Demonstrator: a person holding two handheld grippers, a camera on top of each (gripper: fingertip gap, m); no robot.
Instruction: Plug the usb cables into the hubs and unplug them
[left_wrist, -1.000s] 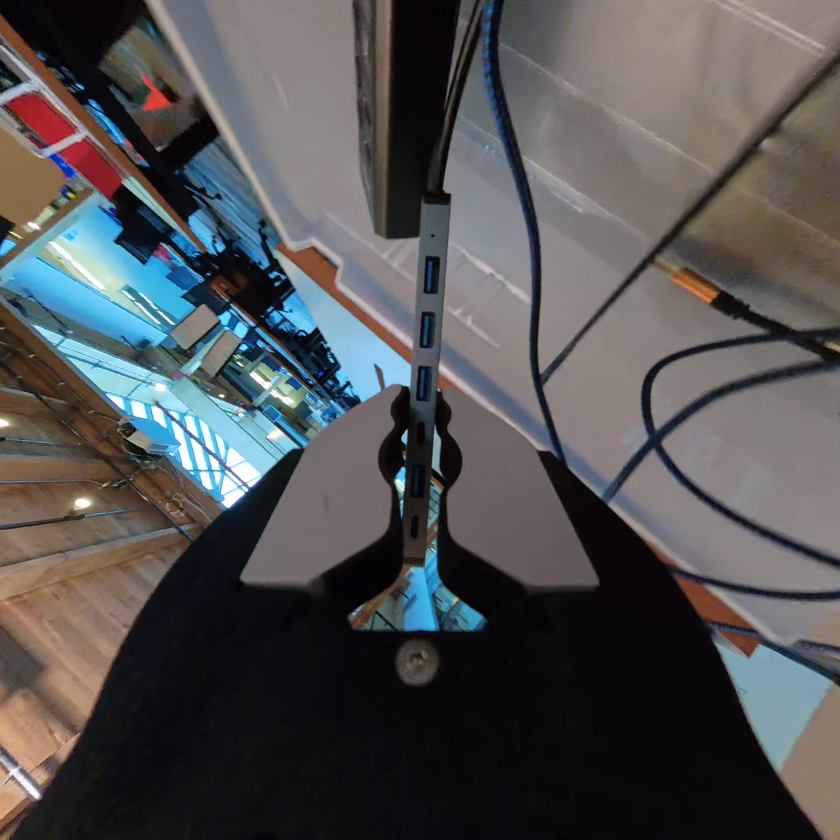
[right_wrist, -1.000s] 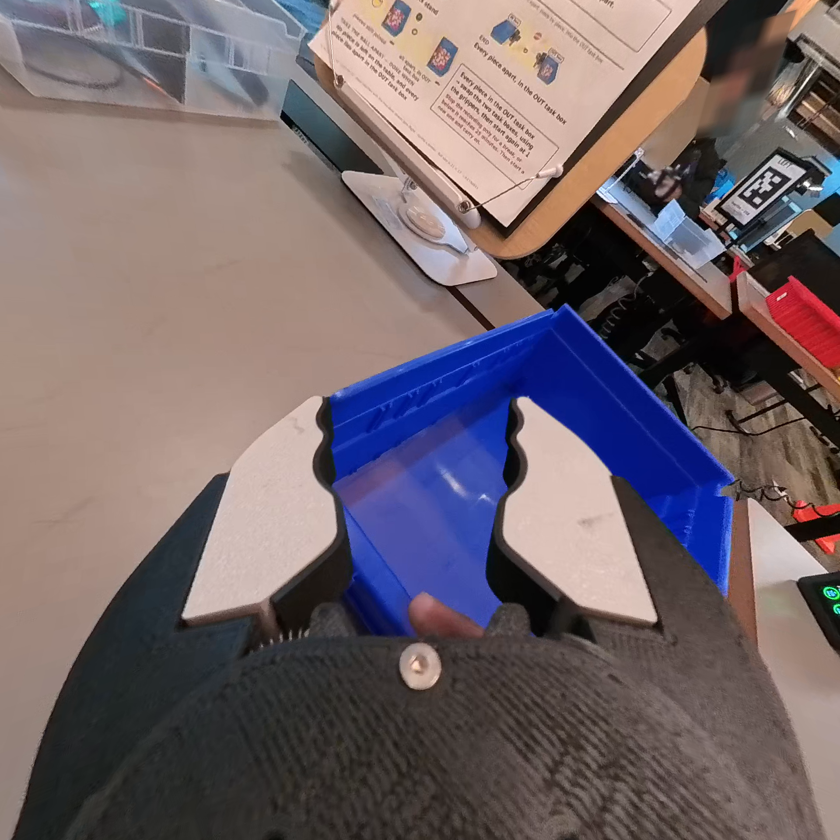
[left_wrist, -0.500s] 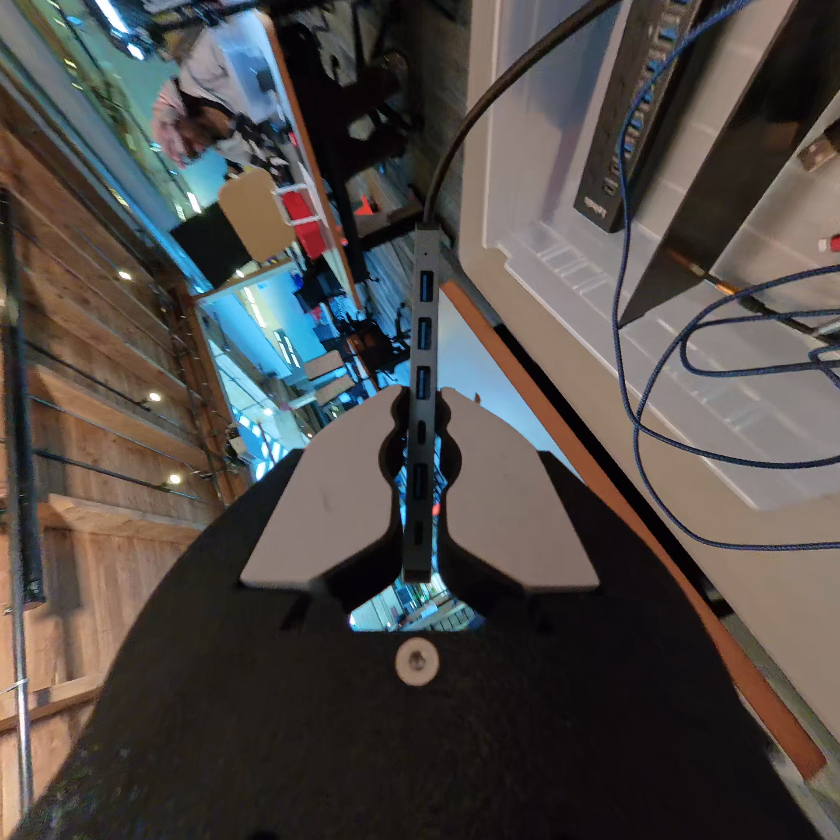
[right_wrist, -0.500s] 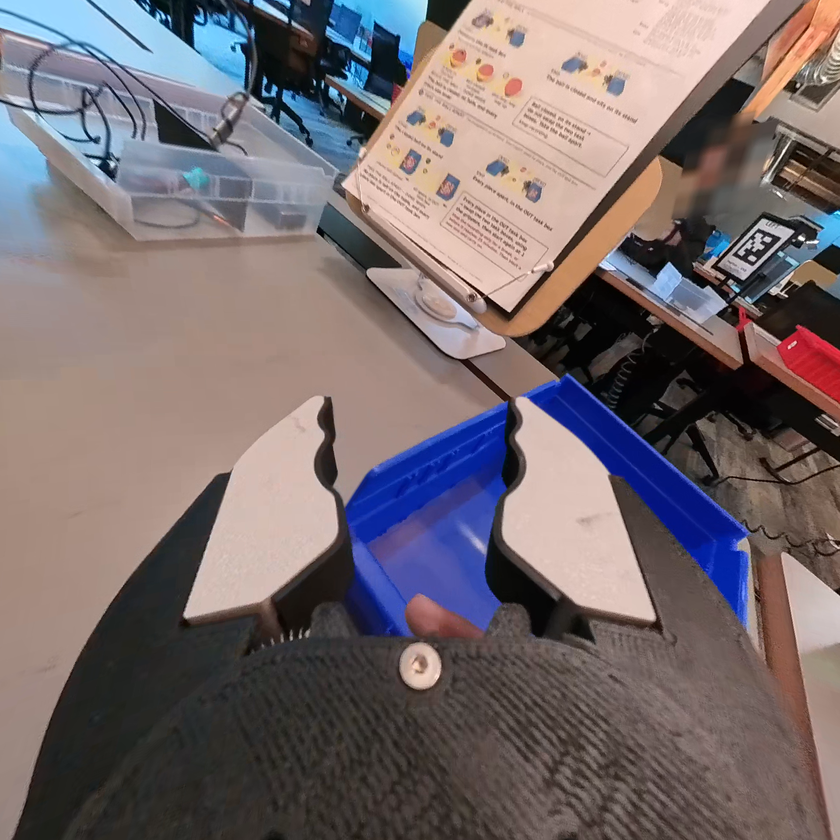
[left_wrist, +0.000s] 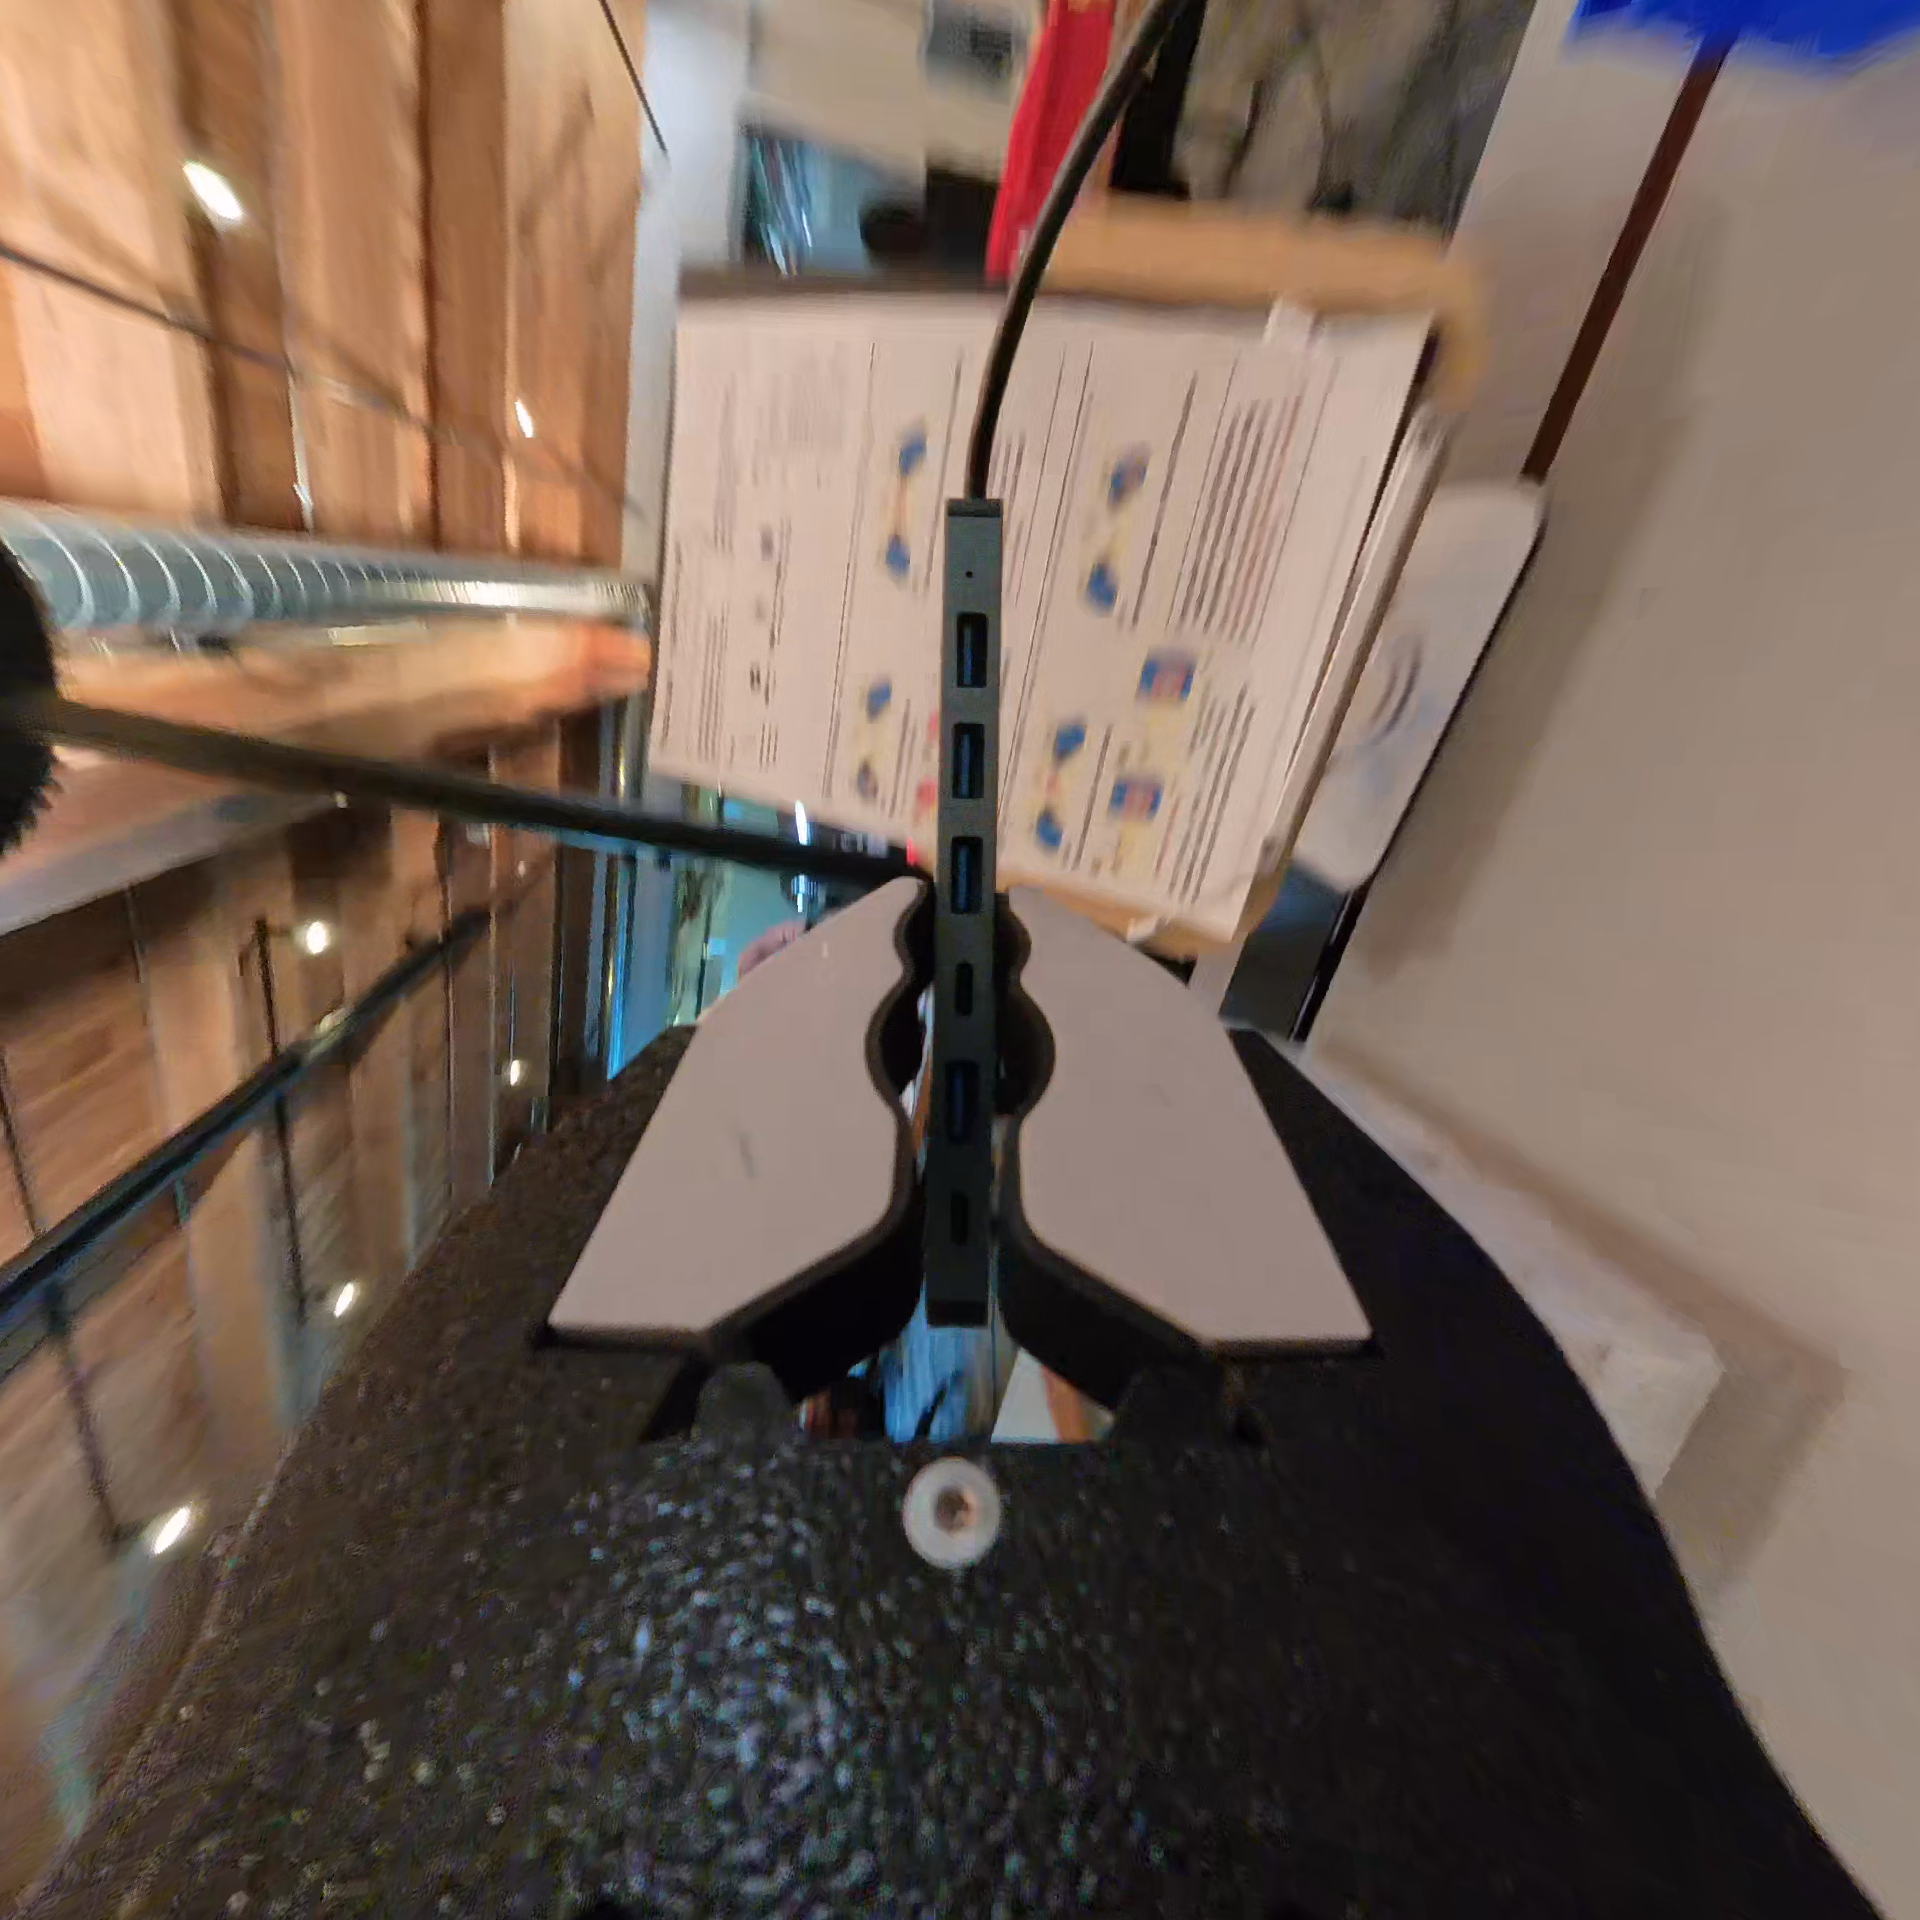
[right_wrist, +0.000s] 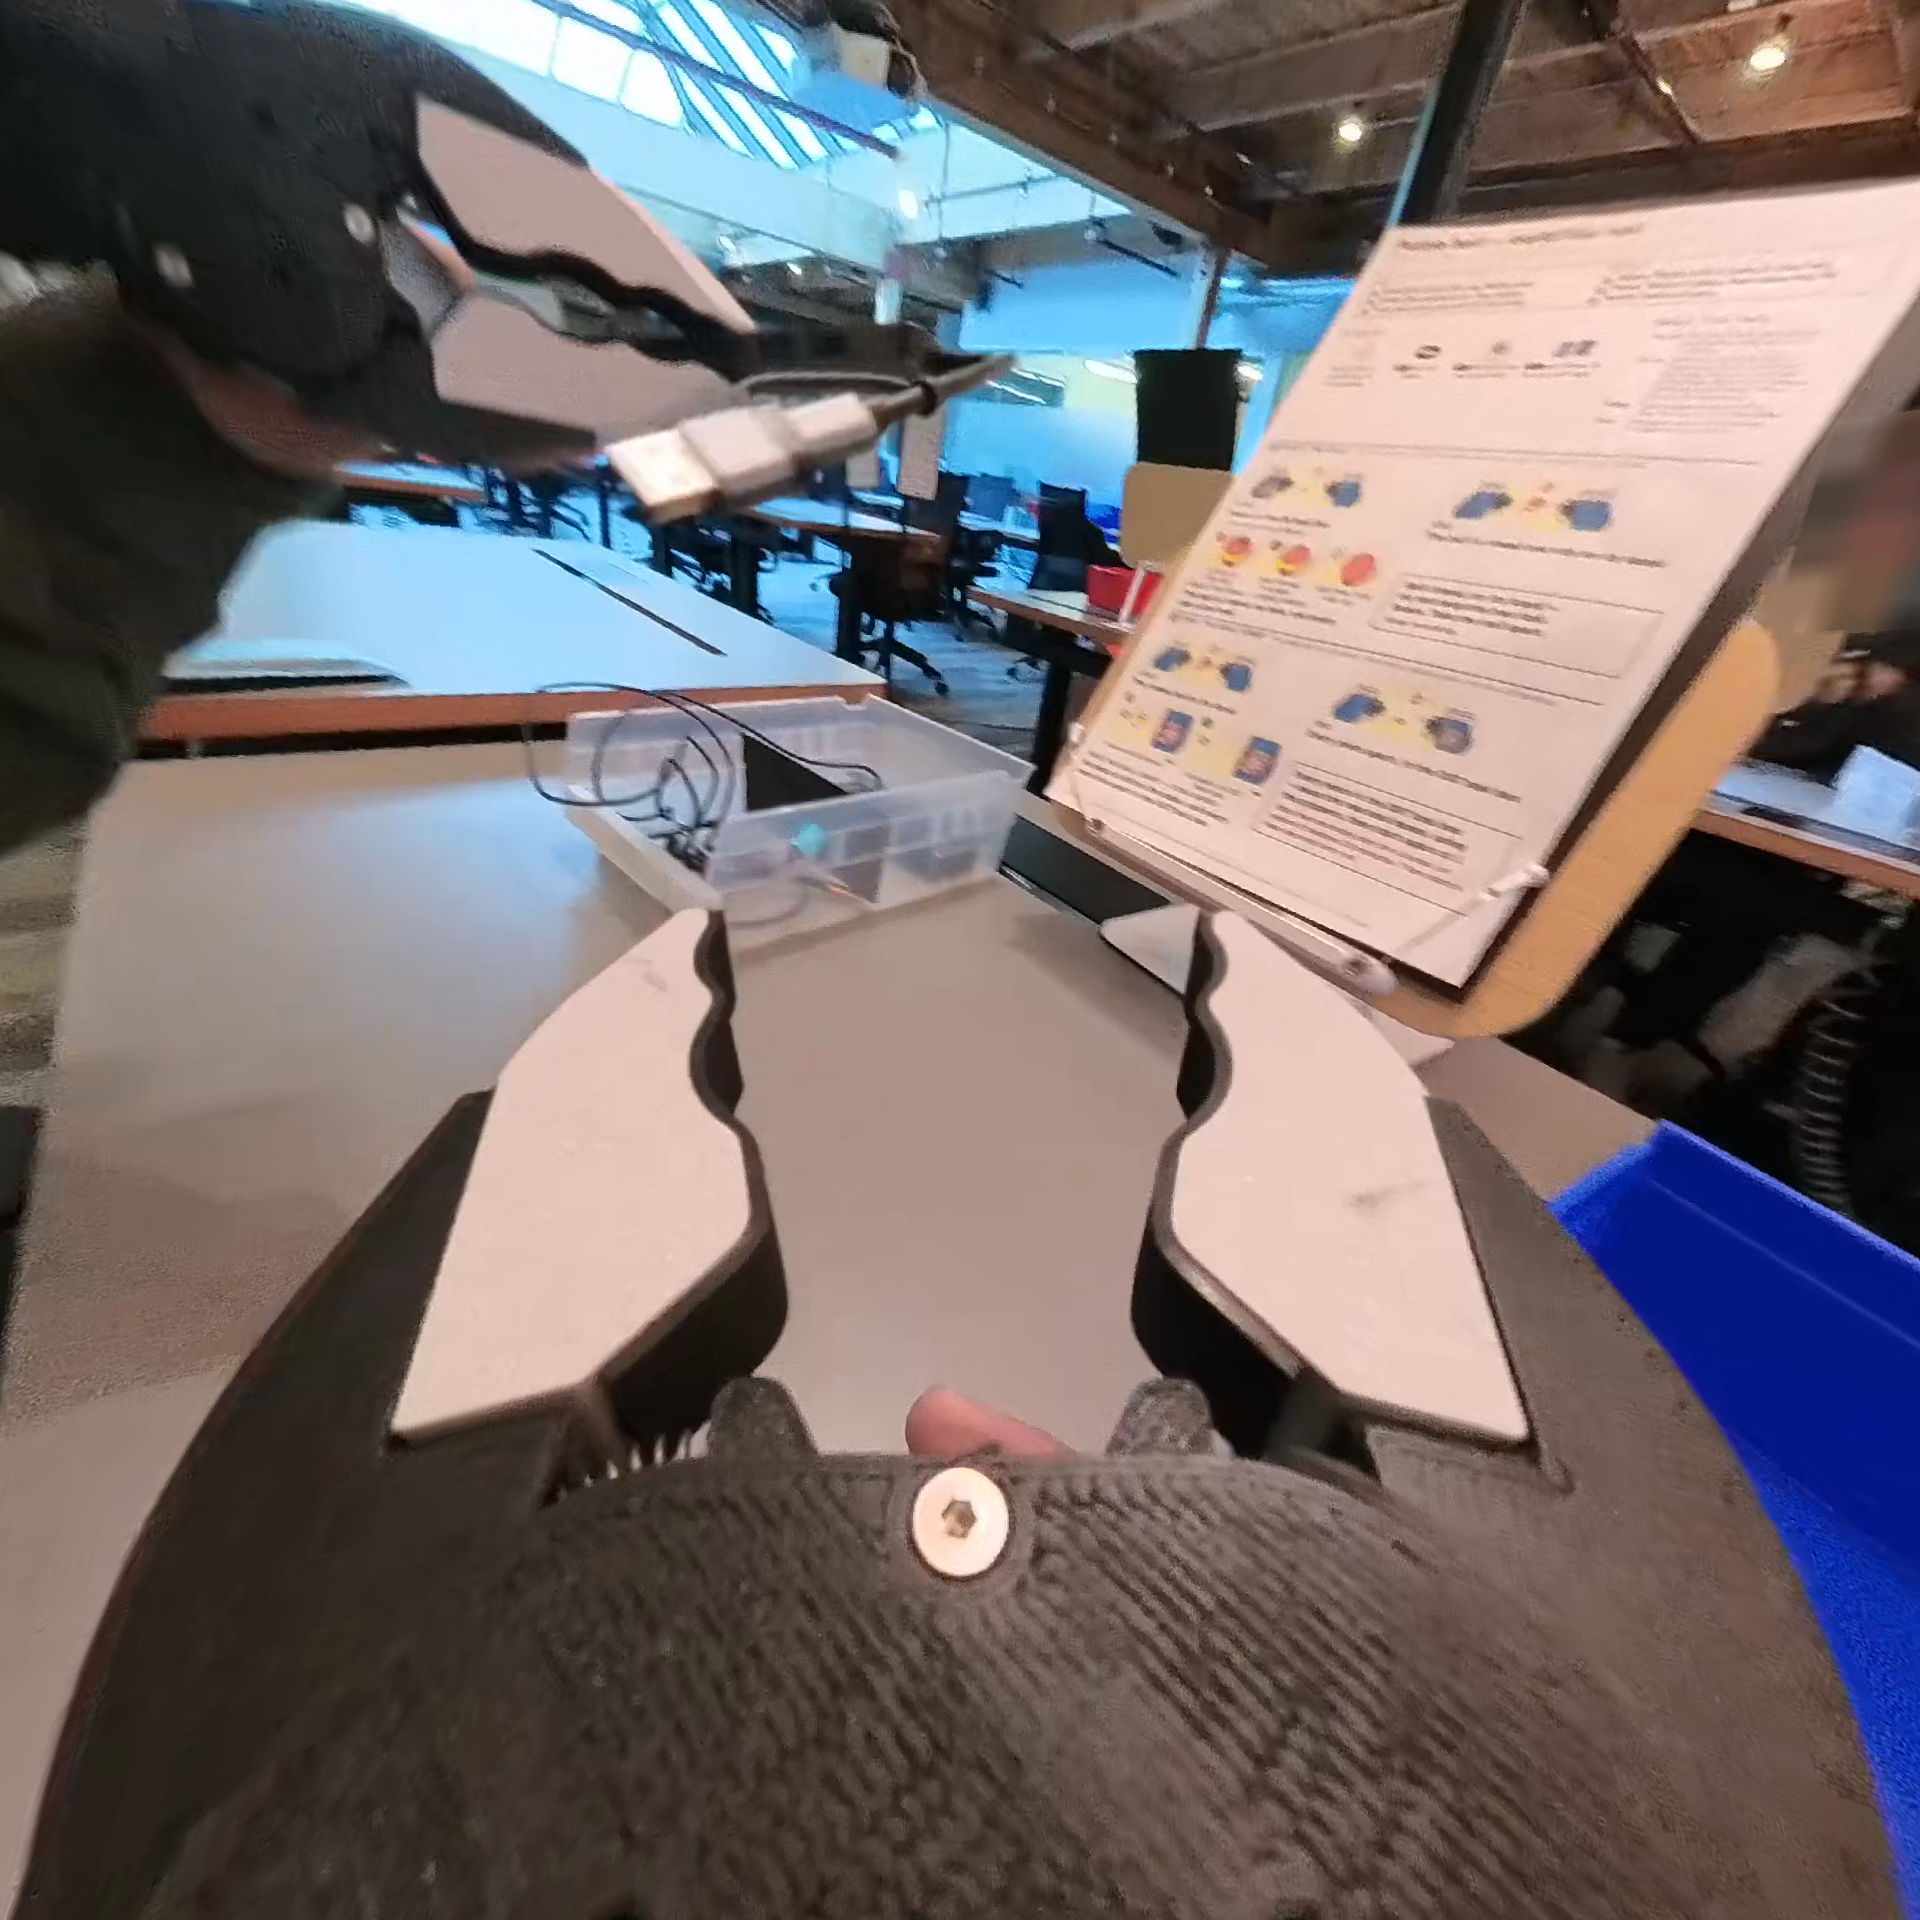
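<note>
Sitting mid-frame in the right wrist view, a clear plastic box (right_wrist: 821, 805) on the grey table (right_wrist: 312, 935) is seen to hold dark tangled cables (right_wrist: 665, 790) and small parts too blurred to name; a blue bin (right_wrist: 1756, 1340) shows at the lower right edge, its contents hidden. A slim grey hub (left_wrist: 966, 894) is clamped edge-on between the nearly closed fingers of the left gripper (left_wrist: 964, 914), its blue ports facing the camera and its black cord (left_wrist: 1039, 239) running to the top of the frame. The right gripper (right_wrist: 956, 966) is held wide apart above bare table (nothing is gripped). At the upper left of that view the left gripper (right_wrist: 727, 353) appears with the hub's silver plug (right_wrist: 727, 457) hanging beside it, well apart from the right fingers
</note>
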